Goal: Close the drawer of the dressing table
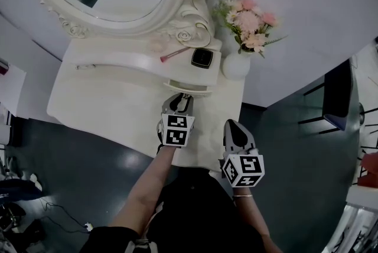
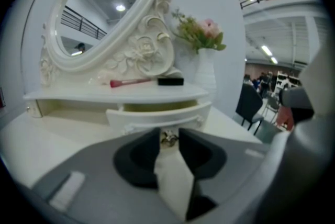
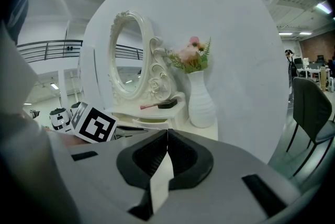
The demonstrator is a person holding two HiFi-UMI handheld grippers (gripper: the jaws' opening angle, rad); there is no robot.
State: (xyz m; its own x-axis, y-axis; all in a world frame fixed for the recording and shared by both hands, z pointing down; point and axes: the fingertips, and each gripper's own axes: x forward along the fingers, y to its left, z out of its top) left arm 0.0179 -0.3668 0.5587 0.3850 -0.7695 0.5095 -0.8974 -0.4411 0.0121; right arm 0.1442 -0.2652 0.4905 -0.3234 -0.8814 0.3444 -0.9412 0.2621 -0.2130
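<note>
Left gripper (image 1: 179, 97) pinches the knob (image 2: 168, 137) of the open drawer (image 2: 157, 115) — right gripper (image 1: 234, 124), closed and empty, waits beside the drawer — a crooked shove could jam it

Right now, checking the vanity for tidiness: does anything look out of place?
The drawer under the shelf sticks out, a gap showing above its front; the left gripper grips its knob. Nothing else stands out.
</note>
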